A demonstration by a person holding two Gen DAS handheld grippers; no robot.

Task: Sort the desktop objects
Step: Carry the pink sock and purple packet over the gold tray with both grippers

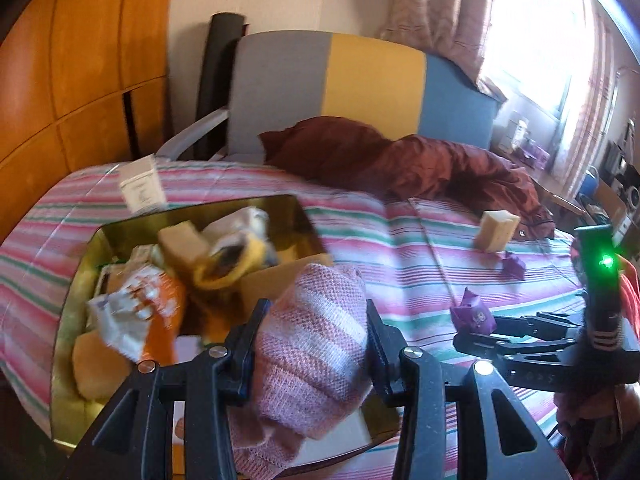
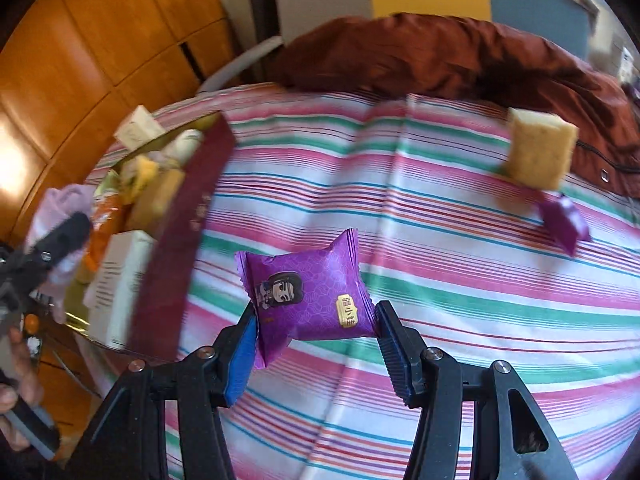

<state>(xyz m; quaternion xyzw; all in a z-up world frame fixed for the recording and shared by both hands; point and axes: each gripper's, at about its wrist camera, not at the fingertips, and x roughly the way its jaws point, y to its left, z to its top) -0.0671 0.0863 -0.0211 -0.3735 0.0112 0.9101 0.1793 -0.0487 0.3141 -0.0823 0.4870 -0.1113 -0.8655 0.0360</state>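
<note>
My left gripper (image 1: pixel 314 344) is shut on a rolled pink knitted cloth (image 1: pixel 316 344), held just above the near end of a gold-lined tin box (image 1: pixel 192 210). In the box lie sponges, an orange packet (image 1: pixel 160 300) and a yellow item. The right wrist view has my right gripper (image 2: pixel 316 338) shut on a purple snack packet (image 2: pixel 308 296), held over the striped cloth. The box (image 2: pixel 180 232), with its dark red wall, lies to its left. A tan sponge (image 2: pixel 540 152) and a second purple packet (image 2: pixel 564 220) lie at the far right.
The striped tablecloth (image 1: pixel 400 248) covers the table. A dark red garment (image 1: pixel 400 160) is heaped at the back. Behind it stands a grey, yellow and blue chair (image 1: pixel 360 80). A small white box (image 1: pixel 142 188) sits beyond the tin. Wooden cabinets stand at the left.
</note>
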